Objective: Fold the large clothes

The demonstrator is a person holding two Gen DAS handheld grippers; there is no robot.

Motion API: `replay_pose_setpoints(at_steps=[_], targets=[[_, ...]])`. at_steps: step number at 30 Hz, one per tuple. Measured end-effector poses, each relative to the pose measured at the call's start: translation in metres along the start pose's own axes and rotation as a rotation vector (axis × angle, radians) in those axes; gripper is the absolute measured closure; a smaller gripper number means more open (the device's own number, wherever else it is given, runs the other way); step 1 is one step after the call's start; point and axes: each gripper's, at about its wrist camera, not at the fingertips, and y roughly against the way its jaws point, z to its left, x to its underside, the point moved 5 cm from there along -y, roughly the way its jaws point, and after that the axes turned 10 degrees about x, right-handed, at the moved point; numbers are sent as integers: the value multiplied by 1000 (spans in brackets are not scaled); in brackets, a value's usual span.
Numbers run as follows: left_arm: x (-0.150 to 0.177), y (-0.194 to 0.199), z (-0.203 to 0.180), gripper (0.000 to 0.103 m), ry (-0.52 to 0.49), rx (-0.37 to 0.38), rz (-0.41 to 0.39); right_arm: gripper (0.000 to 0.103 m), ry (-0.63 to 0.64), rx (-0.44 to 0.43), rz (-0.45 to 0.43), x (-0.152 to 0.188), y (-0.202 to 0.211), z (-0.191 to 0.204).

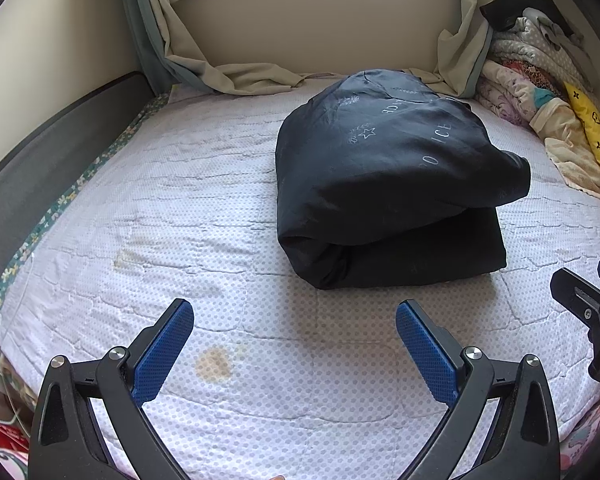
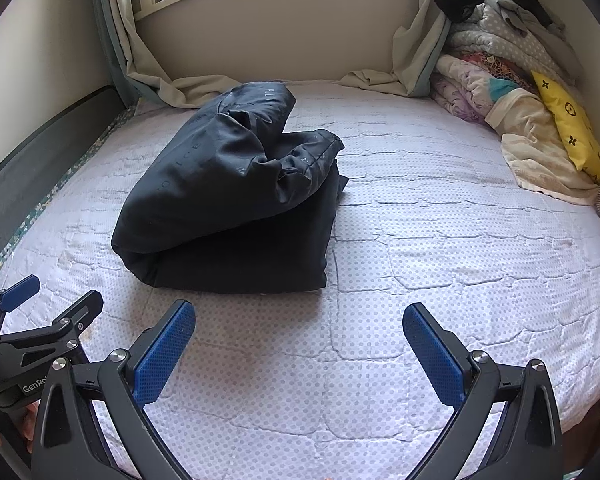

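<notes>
Dark navy fabric, the folded garment [image 1: 388,184], sits doubled over on the bed [image 1: 180,208], its top layer bulging above a flatter bottom layer, pale lettering and a star printed on it. From my left wrist camera it lies toward the far right part of the mattress; from the right wrist camera it lies toward the far left. I have the left gripper [image 1: 294,354] spread wide with nothing between its blue pads [image 1: 164,354], hovering over the near edge of the bed. The right gripper [image 2: 298,356] is equally wide and empty, beside the left near that same edge. Both are well apart from the garment. Bedding [image 2: 500,92] and a yellow pillow [image 2: 568,124] are piled in the far right corner.
</notes>
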Motion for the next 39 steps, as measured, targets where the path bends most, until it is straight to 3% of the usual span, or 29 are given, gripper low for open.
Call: replay_pose_setpoints(at_steps=[39], targets=[[0,2,-4,0,-7,-2,-10,0,11,-2,-1,2,-2,0]])
